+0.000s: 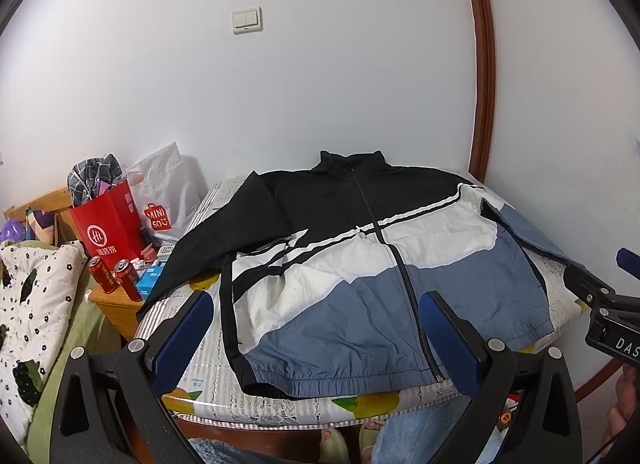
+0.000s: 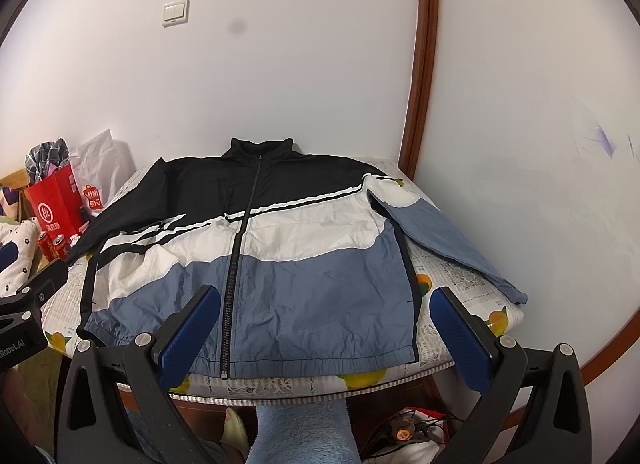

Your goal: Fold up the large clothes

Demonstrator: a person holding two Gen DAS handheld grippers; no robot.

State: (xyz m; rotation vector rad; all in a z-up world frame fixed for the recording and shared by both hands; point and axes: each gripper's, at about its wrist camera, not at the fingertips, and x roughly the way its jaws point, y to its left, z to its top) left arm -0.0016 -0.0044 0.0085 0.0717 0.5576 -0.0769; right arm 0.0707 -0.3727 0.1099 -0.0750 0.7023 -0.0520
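A black, white and blue zip-up jacket (image 1: pixel 360 264) (image 2: pixel 280 248) lies flat, front up and zipped, on a small table with a fruit-print cover (image 1: pixel 208 388) (image 2: pixel 460 276). Its collar points at the far wall. One sleeve trails off the table's left edge, the other lies along the right side. My left gripper (image 1: pixel 316 304) hovers open above the hem, nothing between its blue pads. My right gripper (image 2: pixel 326 298) is open too, held over the lower right of the jacket. Each gripper's body shows at the edge of the other's view.
A red paper bag (image 1: pixel 108 224), a white Miniso bag (image 1: pixel 164 192) and two red cans (image 1: pixel 116 274) crowd a low wooden stand left of the table. A flowered quilt (image 1: pixel 36 304) lies further left. A person's legs and slippers (image 1: pixel 332 444) are under the near edge.
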